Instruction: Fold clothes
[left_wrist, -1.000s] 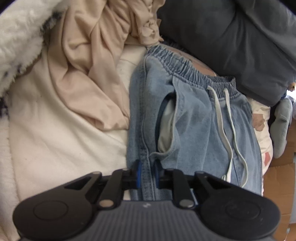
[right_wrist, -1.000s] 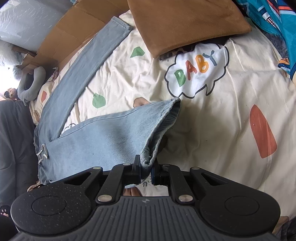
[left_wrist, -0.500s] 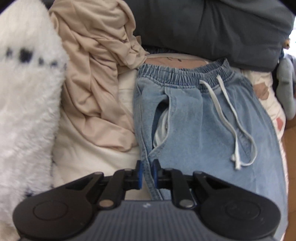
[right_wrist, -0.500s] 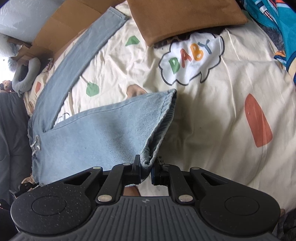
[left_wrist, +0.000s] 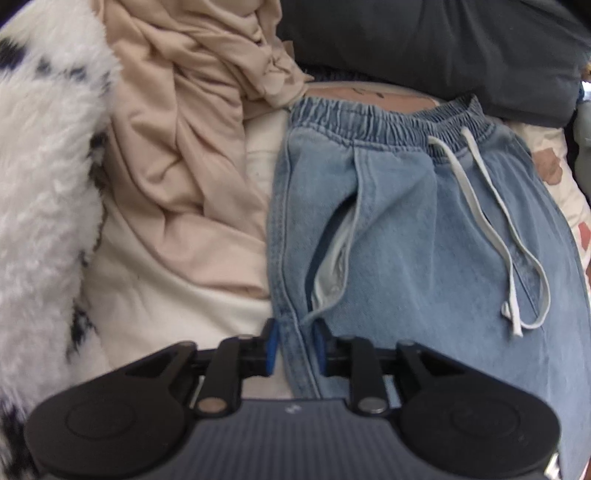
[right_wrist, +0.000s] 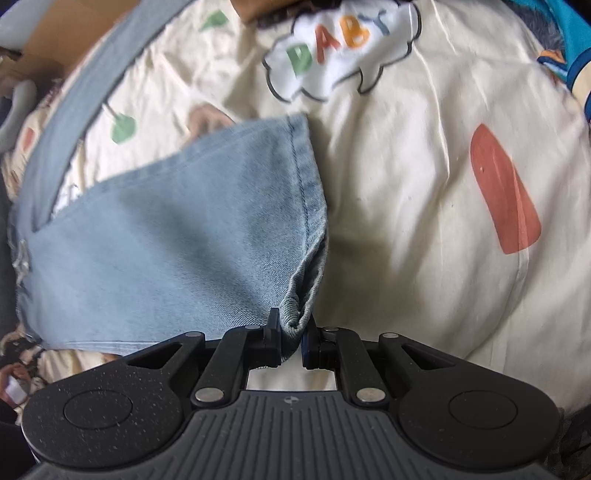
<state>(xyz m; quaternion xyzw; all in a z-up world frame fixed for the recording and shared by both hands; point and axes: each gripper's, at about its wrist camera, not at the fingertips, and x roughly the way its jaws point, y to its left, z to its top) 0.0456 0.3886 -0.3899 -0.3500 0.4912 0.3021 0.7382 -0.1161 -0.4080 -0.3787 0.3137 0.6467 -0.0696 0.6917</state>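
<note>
Jeans (left_wrist: 424, 236) spread on the bed (right_wrist: 424, 206), waistband toward the dark pillow at the far edge. Left claw (left_wrist: 295, 341) sits with its fingers slightly parted around the side seam below the pocket; whether they grip, I can't tell. Right claw (right_wrist: 291, 334) pinches a hem corner of one leg (right_wrist: 166, 240), lifted off the sheet, while the other leg (right_wrist: 85, 96) lies straight toward the cardboard. So: legs apart, no fold finished. A beige garment (left_wrist: 192, 140) waits crumpled alongside.

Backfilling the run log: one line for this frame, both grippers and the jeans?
stage: mid-fold | left gripper: open around jeans side seam | right gripper: shut on leg hem, lifted over bedsheet
</note>
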